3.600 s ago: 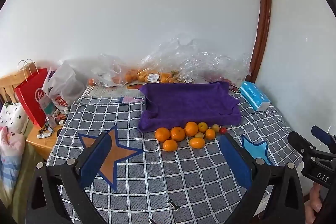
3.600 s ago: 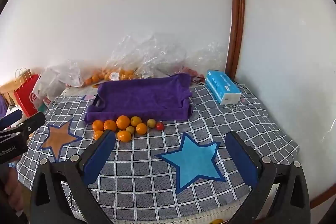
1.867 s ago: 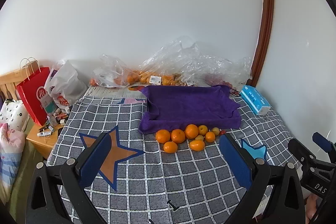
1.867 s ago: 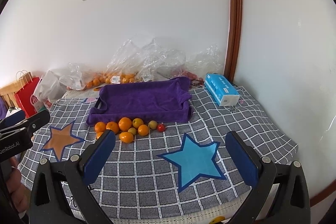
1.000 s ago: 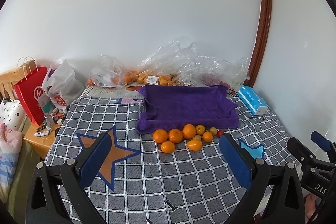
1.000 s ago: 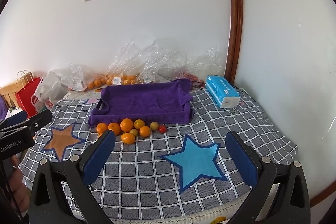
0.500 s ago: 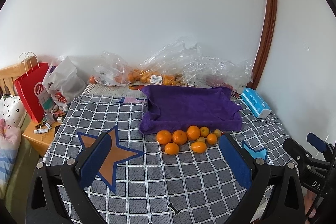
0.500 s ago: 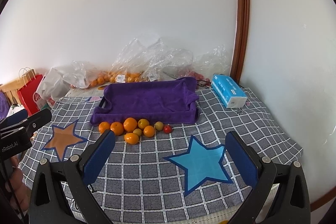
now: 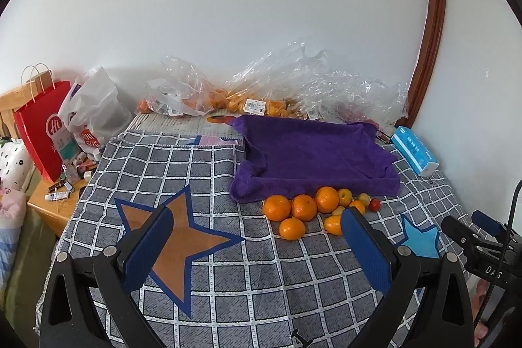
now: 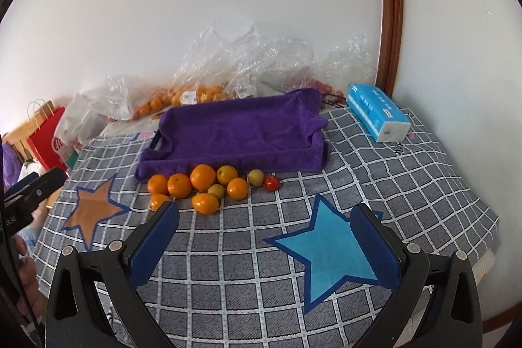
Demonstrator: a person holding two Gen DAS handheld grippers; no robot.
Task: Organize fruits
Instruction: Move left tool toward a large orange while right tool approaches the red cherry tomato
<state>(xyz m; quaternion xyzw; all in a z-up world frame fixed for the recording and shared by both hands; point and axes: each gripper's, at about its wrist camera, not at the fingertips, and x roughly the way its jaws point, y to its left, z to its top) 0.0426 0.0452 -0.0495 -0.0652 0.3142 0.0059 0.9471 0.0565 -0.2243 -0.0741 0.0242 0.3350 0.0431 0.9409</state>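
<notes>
A cluster of several fruits lies on the checked tablecloth in front of a tray draped in a purple towel (image 9: 313, 152) (image 10: 241, 129). It holds oranges (image 9: 276, 207) (image 10: 203, 177), small yellow-green fruits (image 10: 255, 177) and one red tomato (image 9: 375, 204) (image 10: 271, 183). My left gripper (image 9: 257, 234) is open and empty, above the cloth short of the fruits. My right gripper (image 10: 264, 230) is open and empty, also short of the fruits. The towel tray holds no fruit.
Clear plastic bags with more oranges (image 9: 228, 97) (image 10: 195, 93) lie along the wall behind the tray. A blue tissue pack (image 9: 414, 150) (image 10: 376, 111) sits at the right. A red paper bag (image 9: 42, 132) and a white bag stand left of the table.
Both grippers have moved forward toward the fruits, which look closer and larger. Both stay open and empty. The fruits have not moved.
</notes>
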